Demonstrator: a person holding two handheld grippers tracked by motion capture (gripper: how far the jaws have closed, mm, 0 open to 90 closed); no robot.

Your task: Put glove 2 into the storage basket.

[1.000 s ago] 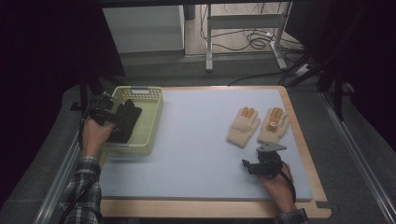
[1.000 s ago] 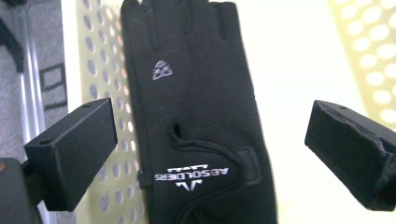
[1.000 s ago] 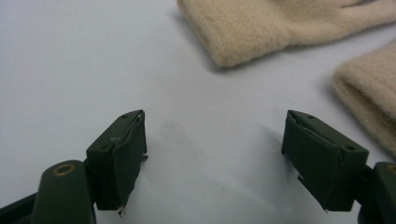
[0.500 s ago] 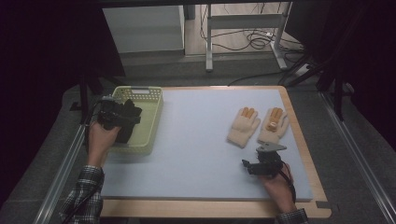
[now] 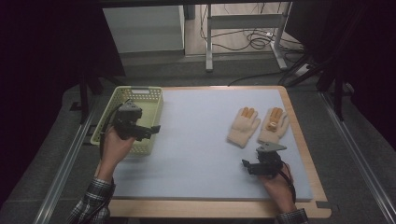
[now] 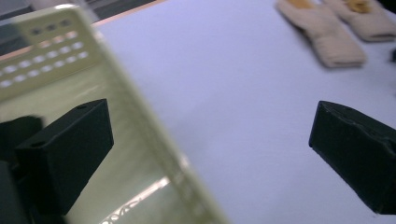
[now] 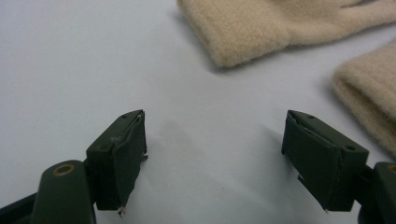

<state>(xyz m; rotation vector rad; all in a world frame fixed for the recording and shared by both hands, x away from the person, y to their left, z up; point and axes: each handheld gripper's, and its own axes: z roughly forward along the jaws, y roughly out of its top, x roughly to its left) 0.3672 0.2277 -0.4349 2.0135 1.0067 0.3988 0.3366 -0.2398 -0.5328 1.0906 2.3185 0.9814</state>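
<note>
Two cream knit gloves with orange marks lie side by side on the right of the mat, one [image 5: 243, 126] to the left of the other [image 5: 273, 125]. My right gripper [image 5: 254, 164] rests low on the mat just in front of them. Its jaws stand open and empty [image 7: 215, 123], with the glove cuffs [image 7: 252, 28] a short way ahead. My left gripper [image 5: 147, 129] hovers over the right rim of a pale green basket [image 5: 140, 90]. It is open and empty [image 6: 210, 116], one jaw over the basket's inside, the other over the mat. The gloves [image 6: 322, 39] lie far off.
A pale blue mat [image 5: 196, 144] covers a wooden-edged table [image 5: 306, 154]. Metal rails run along both sides. Beyond the far edge stand a white cabinet [image 5: 142, 28] and a desk frame with cables [image 5: 247, 37].
My left gripper has moved right and a little nearer, from over the basket's middle to its right rim. The right gripper and gloves have stayed put.
</note>
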